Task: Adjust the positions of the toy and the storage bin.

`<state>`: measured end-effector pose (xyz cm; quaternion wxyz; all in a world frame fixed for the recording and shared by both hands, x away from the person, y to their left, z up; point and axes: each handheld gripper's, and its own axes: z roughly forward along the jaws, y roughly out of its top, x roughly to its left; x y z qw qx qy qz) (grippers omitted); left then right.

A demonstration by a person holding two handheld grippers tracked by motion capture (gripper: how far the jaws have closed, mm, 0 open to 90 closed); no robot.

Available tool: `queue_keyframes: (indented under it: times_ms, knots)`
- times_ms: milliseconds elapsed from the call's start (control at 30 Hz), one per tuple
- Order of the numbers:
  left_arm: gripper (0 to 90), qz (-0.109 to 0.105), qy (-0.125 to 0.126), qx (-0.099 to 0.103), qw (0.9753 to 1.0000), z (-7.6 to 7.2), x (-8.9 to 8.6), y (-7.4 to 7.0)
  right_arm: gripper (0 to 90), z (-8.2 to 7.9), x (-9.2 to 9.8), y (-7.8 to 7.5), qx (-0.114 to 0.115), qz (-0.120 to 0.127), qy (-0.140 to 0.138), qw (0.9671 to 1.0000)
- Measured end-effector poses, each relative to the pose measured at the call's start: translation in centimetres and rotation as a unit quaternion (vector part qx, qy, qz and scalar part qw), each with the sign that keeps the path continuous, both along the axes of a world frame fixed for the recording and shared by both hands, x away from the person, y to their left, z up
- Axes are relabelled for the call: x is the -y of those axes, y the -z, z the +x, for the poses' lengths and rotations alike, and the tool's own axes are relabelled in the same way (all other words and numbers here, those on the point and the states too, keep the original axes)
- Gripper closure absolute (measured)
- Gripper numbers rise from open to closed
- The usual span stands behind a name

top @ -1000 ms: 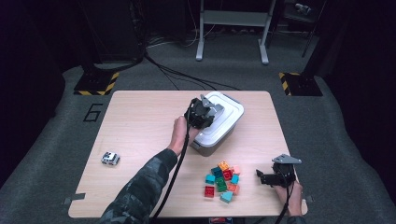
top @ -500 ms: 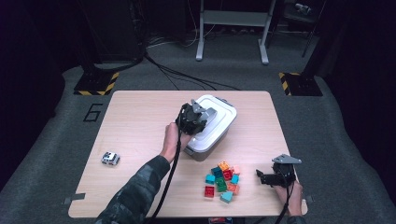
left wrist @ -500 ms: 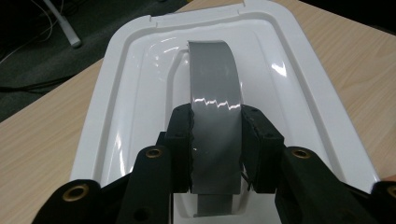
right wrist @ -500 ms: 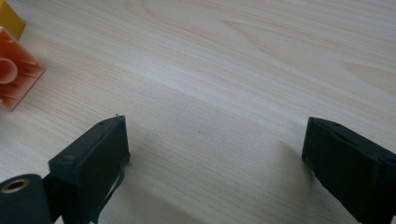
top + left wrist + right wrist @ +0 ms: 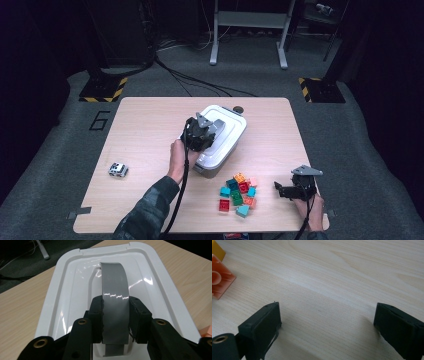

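Lidded white box (image 5: 220, 140), near the middle of the table (image 5: 150, 125) toward its far edge, had shifted leftward and turned a little against half a second before, carried by the left gripper (image 5: 115, 317), whose jaws were clamped on the grey handle (image 5: 114, 290) arching over the lid. Judged: the box was being dragged or lifted clear, lid on. Toward the left edge sat a small toy car (image 5: 118, 170), well apart and no obstacle. Nearer the front edge, just beside the box, lay a heap of coloured blocks (image 5: 238, 192), the likeliest thing to be knocked. At the front right corner the right gripper (image 5: 285, 190) rested unmoved, jaws spread wide over bare wood, an orange block (image 5: 219, 281) beside it.
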<state>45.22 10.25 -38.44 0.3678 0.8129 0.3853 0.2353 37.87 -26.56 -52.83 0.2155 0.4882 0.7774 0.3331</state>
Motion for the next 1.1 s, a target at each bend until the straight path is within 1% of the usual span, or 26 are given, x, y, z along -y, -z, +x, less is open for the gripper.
queue_keyframes:
  times_ms: [167,233,300,400,567,800,967,1000,1067,1100]
  knots:
    - [67.1,0.002,-0.005,0.001,1.0,-1.1,-0.6,0.0,6.7,0.0,0.0,0.0,0.0,0.0,0.0,1.0]
    - [67.1,0.002,-0.005,-0.001,1.0,-1.3,-0.9,0.0,6.6,0.0,0.0,0.0,0.001,-0.001,-0.001,1.0]
    - [67.1,0.002,-0.006,0.0,1.0,-1.4,-0.9,0.0,6.6,0.0,0.0,0.0,0.002,-0.002,-0.002,1.0]
    - [67.1,-0.001,-0.011,-0.001,0.9999,-2.0,-1.2,0.0,6.6,0.0,0.0,0.0,0.001,-0.002,0.0,1.0]
    - [67.1,-0.002,-0.015,0.0,0.9999,-2.5,-1.5,0.1,6.5,0.0,0.0,0.0,0.001,-0.001,0.0,1.0]
    - [67.0,-0.011,-0.023,-0.002,0.9997,-3.2,-1.9,0.1,6.4,0.0,0.0,0.0,0.001,-0.001,0.001,1.0]
    - [67.0,-0.007,-0.023,-0.002,0.9997,-3.7,-2.1,0.1,6.4,0.0,0.0,0.0,0.003,0.0,0.003,1.0]
    - [67.1,-0.006,-0.023,-0.003,0.9997,-3.8,-2.2,0.1,6.3,0.0,0.0,0.0,-0.001,0.0,0.001,1.0]
    - [67.1,-0.007,-0.022,-0.002,0.9997,-3.9,-2.3,0.1,6.4,0.0,0.0,0.0,0.002,0.0,0.002,1.0]
    - [67.1,-0.005,-0.022,-0.002,0.9997,-3.9,-2.3,0.1,6.4,0.0,0.0,0.0,-0.001,-0.001,0.001,1.0]
